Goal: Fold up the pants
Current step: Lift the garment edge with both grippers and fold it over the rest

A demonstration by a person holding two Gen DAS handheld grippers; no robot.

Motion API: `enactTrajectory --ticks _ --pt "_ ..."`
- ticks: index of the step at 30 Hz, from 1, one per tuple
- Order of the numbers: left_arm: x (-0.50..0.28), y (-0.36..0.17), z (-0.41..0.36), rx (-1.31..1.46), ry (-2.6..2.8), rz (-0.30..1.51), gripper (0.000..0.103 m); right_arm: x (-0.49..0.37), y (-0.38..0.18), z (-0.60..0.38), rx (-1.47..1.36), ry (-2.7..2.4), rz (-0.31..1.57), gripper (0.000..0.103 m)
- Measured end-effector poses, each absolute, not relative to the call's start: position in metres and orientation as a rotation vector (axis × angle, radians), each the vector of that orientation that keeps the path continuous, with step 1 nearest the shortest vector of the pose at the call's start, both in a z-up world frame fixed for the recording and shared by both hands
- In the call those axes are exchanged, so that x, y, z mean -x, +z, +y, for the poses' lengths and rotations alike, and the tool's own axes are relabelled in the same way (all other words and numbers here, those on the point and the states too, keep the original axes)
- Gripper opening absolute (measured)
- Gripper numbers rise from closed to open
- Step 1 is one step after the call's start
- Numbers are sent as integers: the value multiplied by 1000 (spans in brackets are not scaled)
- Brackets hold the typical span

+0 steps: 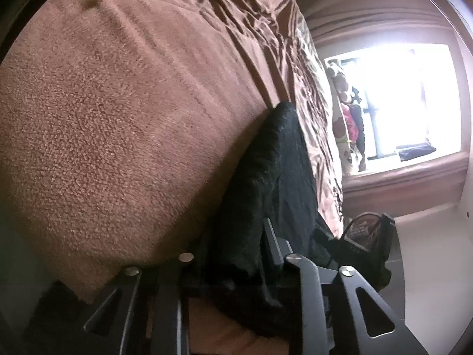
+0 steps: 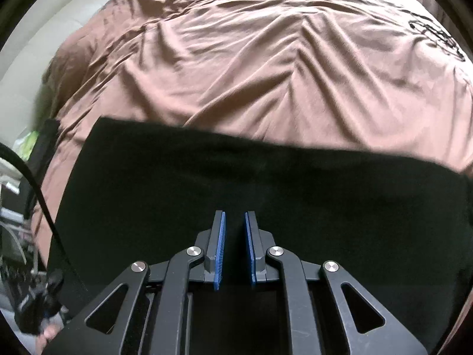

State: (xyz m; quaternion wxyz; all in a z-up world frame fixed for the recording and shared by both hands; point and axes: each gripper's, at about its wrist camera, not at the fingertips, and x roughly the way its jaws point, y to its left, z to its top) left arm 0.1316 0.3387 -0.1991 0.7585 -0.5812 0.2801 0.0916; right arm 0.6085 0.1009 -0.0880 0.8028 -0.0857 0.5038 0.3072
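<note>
My left gripper (image 1: 236, 254) is rolled hard onto its side, so the bed runs up the frame and the window (image 1: 414, 100) sits off past the right finger. It points shallowly down along the bed edge. Black cloth of the pants (image 1: 278, 162) bunches up between its two fingers and hides the left fingertip; only the right finger (image 1: 273, 242) shows clearly. The jaws stand narrow with the cloth between them, but I cannot tell whether the pads actually press on it.

To the left of that gripper: a fuzzy brown blanket (image 1: 118, 103). Ahead of it, a smoother brown sheet (image 1: 260, 29) with a darker patterned border. Beyond the right finger, low by the floor, a dark bag or basket; details unclear.

My right gripper (image 2: 235, 214) tips steeply down over the pants (image 2: 236, 171), which lie spread as a broad flat black panel directly under and ahead of it, with a straight far edge. Its blue pads (image 2: 220, 245) stand a little apart with a narrow gap between them; nothing is pinched there, only the flat cloth showing below.

Past the pants' far edge, the wrinkled brown sheet (image 2: 266, 59) of the bed. A black cable (image 2: 38, 195) curves down left of this gripper.

No readable writing or labels in either view.
</note>
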Motion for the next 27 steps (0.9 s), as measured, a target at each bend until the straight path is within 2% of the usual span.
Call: enactTrajectory --ticks 7,27 --pt "-128 -173 335 1229 133 565 12 -561 -89 72 190 726 1068 10" --pt "-161 -80 288 1022 -18 507 11 -471 -102 5 76 790 1073 10"
